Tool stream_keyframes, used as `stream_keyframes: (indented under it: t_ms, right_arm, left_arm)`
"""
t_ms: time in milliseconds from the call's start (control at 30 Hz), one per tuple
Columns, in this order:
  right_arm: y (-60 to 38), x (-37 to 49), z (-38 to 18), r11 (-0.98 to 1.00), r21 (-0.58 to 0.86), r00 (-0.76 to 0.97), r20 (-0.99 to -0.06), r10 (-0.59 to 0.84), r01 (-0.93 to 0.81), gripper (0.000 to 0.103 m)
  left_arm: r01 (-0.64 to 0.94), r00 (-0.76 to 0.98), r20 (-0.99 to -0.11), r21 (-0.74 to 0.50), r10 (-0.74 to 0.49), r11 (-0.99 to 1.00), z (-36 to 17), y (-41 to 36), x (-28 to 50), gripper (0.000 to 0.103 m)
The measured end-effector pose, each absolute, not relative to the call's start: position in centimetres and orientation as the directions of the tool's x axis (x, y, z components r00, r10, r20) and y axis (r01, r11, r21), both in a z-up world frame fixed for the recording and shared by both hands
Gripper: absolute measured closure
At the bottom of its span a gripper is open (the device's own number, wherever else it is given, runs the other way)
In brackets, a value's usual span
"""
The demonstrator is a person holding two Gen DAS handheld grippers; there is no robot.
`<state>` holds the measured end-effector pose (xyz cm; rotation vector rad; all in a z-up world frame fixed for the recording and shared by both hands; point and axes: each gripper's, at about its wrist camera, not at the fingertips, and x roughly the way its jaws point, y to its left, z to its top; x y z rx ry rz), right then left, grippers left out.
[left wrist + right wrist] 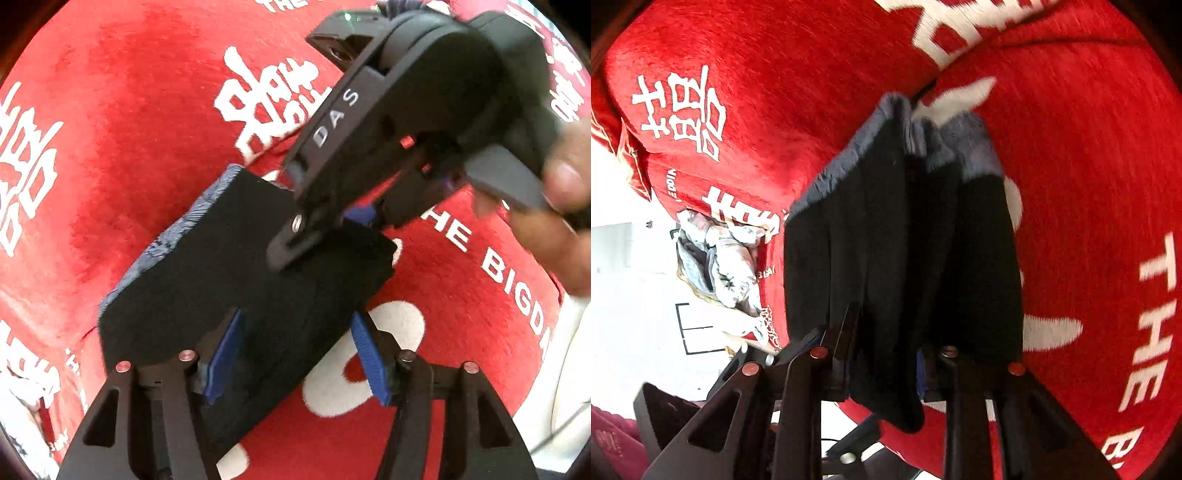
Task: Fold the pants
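Note:
The black pants (236, 280) are folded into a thick bundle with a grey-blue lining edge, held above the red blanket (129, 147). My left gripper (295, 358) has its blue pads on both sides of the bundle's near end and grips it. My right gripper (332, 221) comes in from the upper right and clamps the bundle's far end. In the right wrist view the pants (901, 258) hang between my right gripper's fingers (882, 369), lining edge on top.
The red blanket (1089, 166) with white characters and letters covers the surface. A crumpled grey-white cloth (724, 266) lies at its left edge, beside white floor (631, 295). A person's hand (569, 206) holds the right gripper.

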<state>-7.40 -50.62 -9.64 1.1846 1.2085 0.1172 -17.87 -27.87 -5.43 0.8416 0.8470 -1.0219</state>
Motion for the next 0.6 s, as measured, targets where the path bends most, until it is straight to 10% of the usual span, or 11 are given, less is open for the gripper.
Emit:
stream_keyframes:
  t_ms: [133,267,367,600]
  right_arm:
    - [-52.6,-6.3,-10.6,0.378,0.774,0.469,-0.617,0.631,0.508,0.046]
    - [-54.3,-5.4,-13.0,0.280,0.796,0.511,-0.571,0.642,0.537,0.044]
    - [-55.0,-5.5,-13.0,0.279,0.790,0.527,-0.582,0.619,0.546,0.091]
    - [-51.5,-5.0,-7.5,0.681,0.607,0.348,-0.794,0.498,0.411,0.091]
  left_arm:
    - [0.899,0.372,-0.850,0.230,-0.372,0.373,-3.6,-26.0,-15.5,0.042]
    - [0.810,0.420,-0.860,0.211,-0.290,0.548,-3.8,-24.5,-9.6,0.042]
    - [0.729,0.411,-0.890,0.192,-0.196,0.658,-5.5,-23.2,-5.4,0.042]
    - [0.733,0.334,-0.928,0.147,-0.163,0.664,-8.0,-22.7,-4.4,0.041]
